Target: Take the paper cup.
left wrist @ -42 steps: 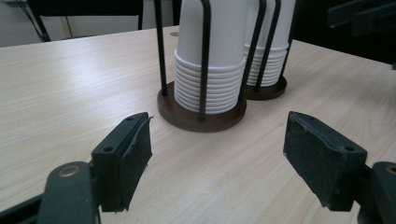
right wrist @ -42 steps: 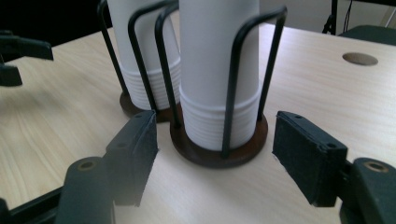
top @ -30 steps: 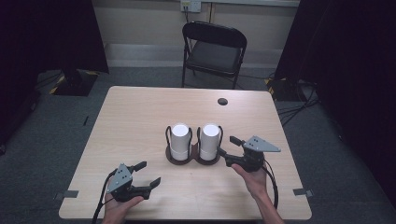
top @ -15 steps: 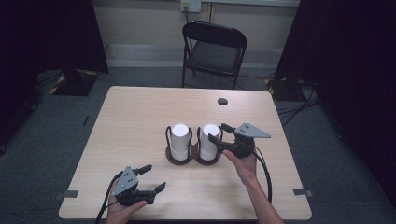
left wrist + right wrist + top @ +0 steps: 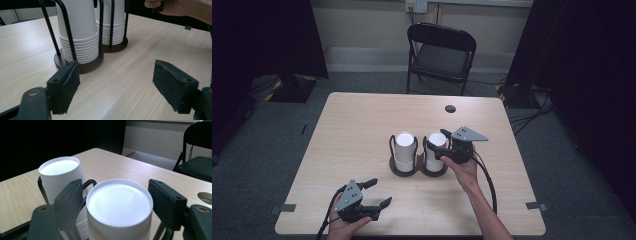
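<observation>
Cups: two white stacks of them stand side by side, upside down, in a dark double holder with black wire uprights, near the middle of the wooden table. From where I stand looking down, the left stack and the right stack nearly touch, each on its own round brown base.

At about 3 o'clock from the right stack, the person's right hand holds the right gripper up against it. Seen along that gripper's own jaws, they stand spread on either side of the top cup of the nearer stack, one pad at its 9 o'clock and one at its 3 o'clock, with a sliver of gap at each side; they bracket the cup without clearly pressing on it. The other stack sits behind, toward 10 o'clock.

At roughly 7 o'clock from the holder, well apart from it and near the table's front edge, the left hand keeps the left gripper low over the wood. Its jaws are wide apart with nothing between them but bare tabletop.

Beyond the table, at 12 o'clock, a black folding chair faces it, and a small dark round hole marks the far side of the tabletop.
</observation>
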The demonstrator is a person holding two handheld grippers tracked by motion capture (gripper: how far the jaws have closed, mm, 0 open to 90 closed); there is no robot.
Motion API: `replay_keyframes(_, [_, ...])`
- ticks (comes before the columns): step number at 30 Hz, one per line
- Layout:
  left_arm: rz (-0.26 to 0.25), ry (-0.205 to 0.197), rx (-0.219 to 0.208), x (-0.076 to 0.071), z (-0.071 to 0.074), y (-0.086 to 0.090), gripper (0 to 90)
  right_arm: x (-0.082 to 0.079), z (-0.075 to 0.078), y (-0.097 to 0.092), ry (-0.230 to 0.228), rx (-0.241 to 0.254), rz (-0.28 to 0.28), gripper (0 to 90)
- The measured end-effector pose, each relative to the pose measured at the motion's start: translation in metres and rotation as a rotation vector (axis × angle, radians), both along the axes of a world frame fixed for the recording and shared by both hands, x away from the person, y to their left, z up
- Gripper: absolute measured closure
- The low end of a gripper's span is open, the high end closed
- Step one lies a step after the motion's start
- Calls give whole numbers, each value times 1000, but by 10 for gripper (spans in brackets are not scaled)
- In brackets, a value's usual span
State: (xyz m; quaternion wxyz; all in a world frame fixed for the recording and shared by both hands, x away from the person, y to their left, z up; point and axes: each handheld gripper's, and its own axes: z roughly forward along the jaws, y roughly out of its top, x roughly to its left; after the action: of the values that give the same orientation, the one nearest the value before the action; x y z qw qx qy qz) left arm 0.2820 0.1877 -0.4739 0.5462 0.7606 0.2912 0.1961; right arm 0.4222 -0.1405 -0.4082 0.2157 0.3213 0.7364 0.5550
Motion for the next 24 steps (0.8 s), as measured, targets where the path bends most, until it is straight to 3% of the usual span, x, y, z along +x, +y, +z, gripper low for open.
replay_keyframes(15, [5,-1,-4,1,0,3,226,7,-8,6,38,-34,-25,318])
replay_keyframes(24, [27,-1,-17,2,1,7,232,7,-7,7,27,-42,-27,340])
